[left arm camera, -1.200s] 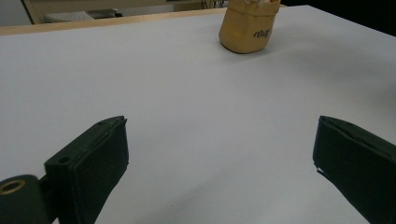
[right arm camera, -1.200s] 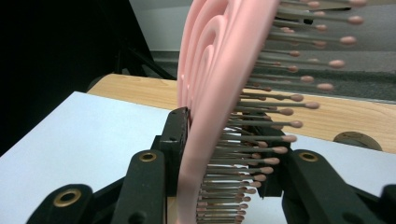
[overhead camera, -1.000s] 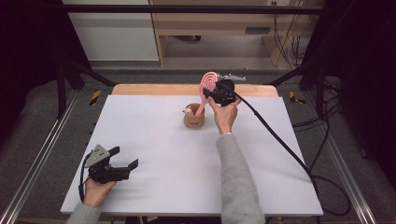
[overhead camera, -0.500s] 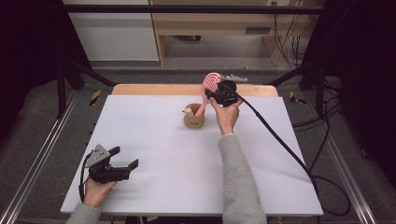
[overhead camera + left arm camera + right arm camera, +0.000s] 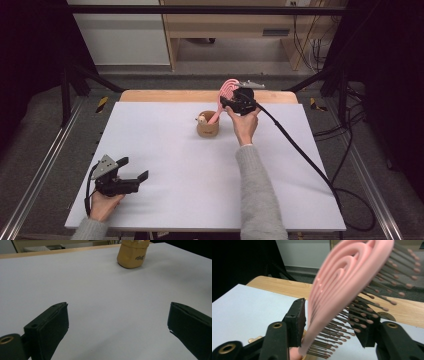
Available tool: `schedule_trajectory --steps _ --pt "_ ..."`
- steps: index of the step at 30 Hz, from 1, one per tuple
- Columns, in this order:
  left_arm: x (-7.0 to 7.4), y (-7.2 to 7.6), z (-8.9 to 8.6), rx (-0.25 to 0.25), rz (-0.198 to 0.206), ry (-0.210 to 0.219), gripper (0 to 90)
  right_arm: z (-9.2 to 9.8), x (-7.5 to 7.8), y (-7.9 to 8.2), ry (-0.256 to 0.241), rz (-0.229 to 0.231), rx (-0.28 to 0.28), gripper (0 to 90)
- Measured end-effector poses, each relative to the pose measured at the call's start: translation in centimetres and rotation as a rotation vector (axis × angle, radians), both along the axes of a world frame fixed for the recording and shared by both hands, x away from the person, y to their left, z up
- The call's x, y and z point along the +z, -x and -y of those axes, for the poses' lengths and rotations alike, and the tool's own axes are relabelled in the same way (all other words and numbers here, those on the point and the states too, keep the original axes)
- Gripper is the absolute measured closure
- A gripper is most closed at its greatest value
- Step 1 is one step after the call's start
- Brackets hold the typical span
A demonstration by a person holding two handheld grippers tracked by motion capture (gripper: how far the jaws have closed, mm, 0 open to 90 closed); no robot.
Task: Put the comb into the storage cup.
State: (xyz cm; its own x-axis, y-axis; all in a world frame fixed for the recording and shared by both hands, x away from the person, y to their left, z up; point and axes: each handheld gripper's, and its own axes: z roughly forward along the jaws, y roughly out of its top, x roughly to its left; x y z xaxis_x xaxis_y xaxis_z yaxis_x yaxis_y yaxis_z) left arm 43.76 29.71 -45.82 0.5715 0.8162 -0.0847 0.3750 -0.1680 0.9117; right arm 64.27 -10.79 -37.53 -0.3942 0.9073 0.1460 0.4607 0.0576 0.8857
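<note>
At the lower left of the high view, the left gripper (image 5: 131, 172) rests low over the white table (image 5: 165, 165) with its jaws spread wide on nothing. Farther up, just right of centre, a tan wooden cup (image 5: 207, 125) stands upright. Beyond it the right gripper (image 5: 226, 101) has its jaws around the head of a pink hairbrush (image 5: 226, 92), whose handle slants down into the cup.

Lab-type recording room: white-topped table (image 5: 165, 150) boxed in by a dark metal frame (image 5: 70, 85), loose cables (image 5: 345, 130) on grey floor beside the table.
</note>
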Motion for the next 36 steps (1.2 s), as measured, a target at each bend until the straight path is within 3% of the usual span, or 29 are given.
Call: schedule_trajectory --steps 13,25,31,36 --pt "0.0 0.0 0.1 -0.002 -0.001 -0.002 3.5 0.2 0.1 0.6 0.047 0.052 0.003 24.0" --pt "0.0 0.0 0.1 0.002 -0.001 0.003 3.5 0.8 0.3 1.8 0.036 0.078 0.018 5.7" --pt "-0.1 0.0 0.0 0.005 -0.004 0.005 3.5 1.0 0.8 2.9 0.055 0.097 0.037 2.5" --pt "-0.1 -0.1 0.0 0.005 -0.004 0.004 3.5 1.4 1.6 4.0 0.038 0.123 0.054 1.6"
